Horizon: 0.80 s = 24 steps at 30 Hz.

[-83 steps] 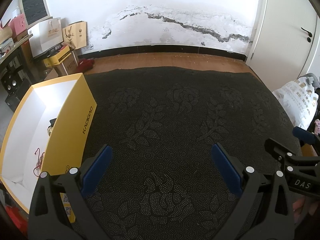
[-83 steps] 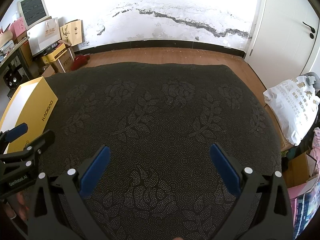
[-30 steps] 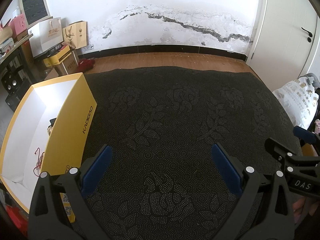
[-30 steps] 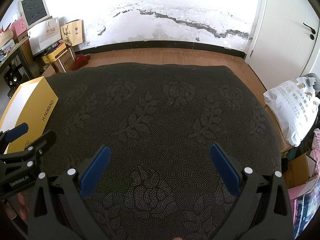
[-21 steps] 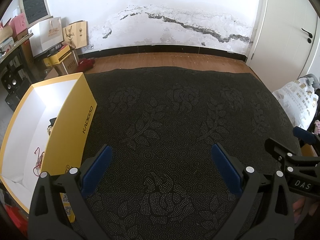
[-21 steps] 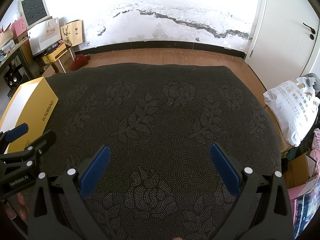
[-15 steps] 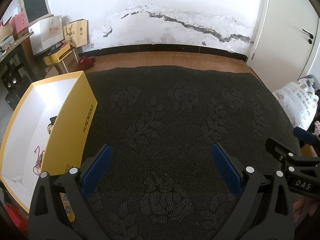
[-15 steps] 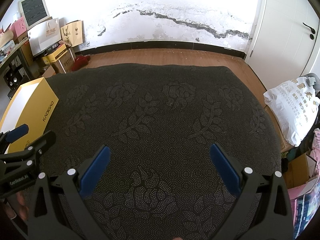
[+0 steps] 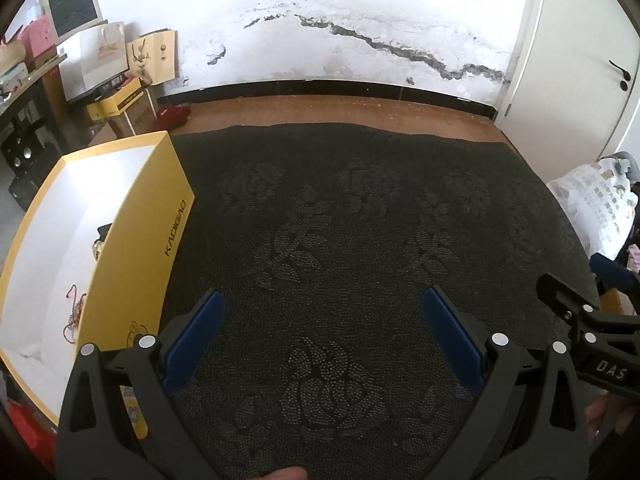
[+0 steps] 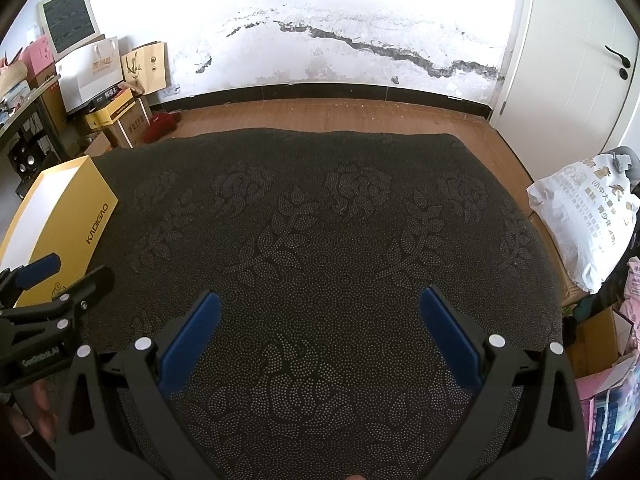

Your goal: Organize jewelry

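Yellow box (image 9: 136, 240) left of both splayed grippers, white sack (image 10: 580, 220) right

open ground: dark patterned cloth (image 10: 320, 240), bare across its middle and far edge, passable from either side.
left obstacle: yellow box (image 9: 160, 232), tall wall standing on the cloth's left edge; open at the top only.
near right: right gripper (image 9: 592, 304) beside left gripper (image 9: 324, 320), both with jaws spread.
right margin: white bag (image 10: 580, 216) past the cloth edge.

left gripper (image 9: 324, 304) spread, right gripper (image 10: 320, 304) spread
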Tool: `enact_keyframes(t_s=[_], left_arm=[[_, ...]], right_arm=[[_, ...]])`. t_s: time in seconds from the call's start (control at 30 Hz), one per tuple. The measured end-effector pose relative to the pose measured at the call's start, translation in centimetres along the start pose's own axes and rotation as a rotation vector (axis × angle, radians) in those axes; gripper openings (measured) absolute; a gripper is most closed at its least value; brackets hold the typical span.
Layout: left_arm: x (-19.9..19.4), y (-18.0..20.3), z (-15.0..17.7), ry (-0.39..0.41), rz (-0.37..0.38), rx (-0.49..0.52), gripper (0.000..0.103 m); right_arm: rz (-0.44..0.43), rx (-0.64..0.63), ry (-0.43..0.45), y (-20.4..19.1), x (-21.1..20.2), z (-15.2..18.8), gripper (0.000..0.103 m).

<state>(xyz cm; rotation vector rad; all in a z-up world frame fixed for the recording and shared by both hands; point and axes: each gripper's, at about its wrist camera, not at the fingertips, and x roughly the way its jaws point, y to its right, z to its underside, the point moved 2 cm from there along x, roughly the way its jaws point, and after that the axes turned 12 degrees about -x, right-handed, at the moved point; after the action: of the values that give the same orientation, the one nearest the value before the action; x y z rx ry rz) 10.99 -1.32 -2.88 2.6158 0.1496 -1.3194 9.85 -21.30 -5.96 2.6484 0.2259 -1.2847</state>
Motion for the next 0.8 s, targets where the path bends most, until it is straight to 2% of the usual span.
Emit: enact_keyframes(t_s=[0.37,0.53,0.7,0.8], left_arm=[[-0.4,0.5,0.3,0.022,-0.001,0.041,0.097],[-0.4,0.5,0.3,0.012,0.026,0.029,0.097],[-0.9,0.4,0.4,0.059,-0.002,0.015,0.097],[-1.1,0.5,0.4,0.054,0.019,0.015,0.097]], right_arm=[[0.001,-0.001,0.001,0.0,0.0,0.0,0.096],[0.000,-0.002,0.000,0.0,0.0,0.0,0.096],[0.001,-0.001,0.001,0.0,0.0,-0.1,0.096],[0.001,-0.002,0.003,-0.1,0.0,-0.1,0.096]])
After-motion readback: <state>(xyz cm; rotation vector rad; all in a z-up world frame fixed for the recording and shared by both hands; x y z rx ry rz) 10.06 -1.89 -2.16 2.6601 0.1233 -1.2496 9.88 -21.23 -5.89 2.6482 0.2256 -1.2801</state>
